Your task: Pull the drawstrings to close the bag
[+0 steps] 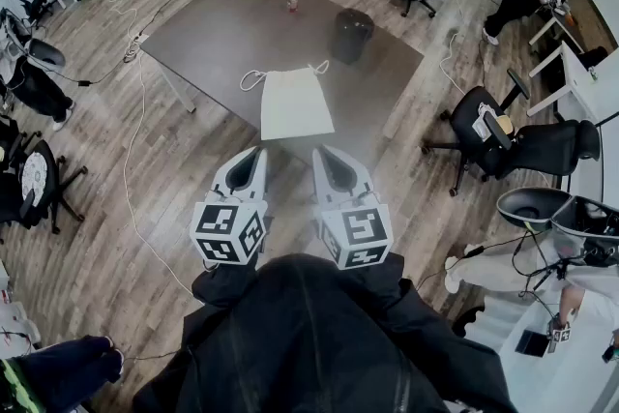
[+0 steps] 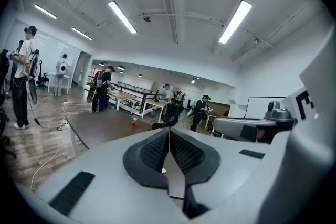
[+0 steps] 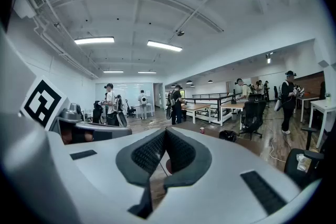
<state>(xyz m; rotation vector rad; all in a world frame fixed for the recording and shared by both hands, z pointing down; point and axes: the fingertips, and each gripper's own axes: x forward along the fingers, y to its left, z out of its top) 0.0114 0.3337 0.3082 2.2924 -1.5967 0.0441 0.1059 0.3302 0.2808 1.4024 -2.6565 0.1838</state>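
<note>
Holding both tools low before your chest, you keep the left gripper [image 1: 253, 155] and the right gripper [image 1: 325, 155] side by side, each with its jaws pressed together on nothing, well short of the table [image 1: 213, 24]. Beyond them the white drawstring bag [image 1: 295, 103] lies flat by the table's near edge, its mouth turned away from you. It looks to be thin, limp cloth, light enough to slide or bunch if you tug from one side only. Its cords spill from the two far corners as the left loop [image 1: 253, 78] and the right loop [image 1: 319, 67]. Those slim loops, not the cloth, seem the places to pinch, and pulling both outward together should close it. Farther back stand a black container [image 1: 352, 34] and a small red cup [image 1: 293, 2], both apart from the bag.
</note>
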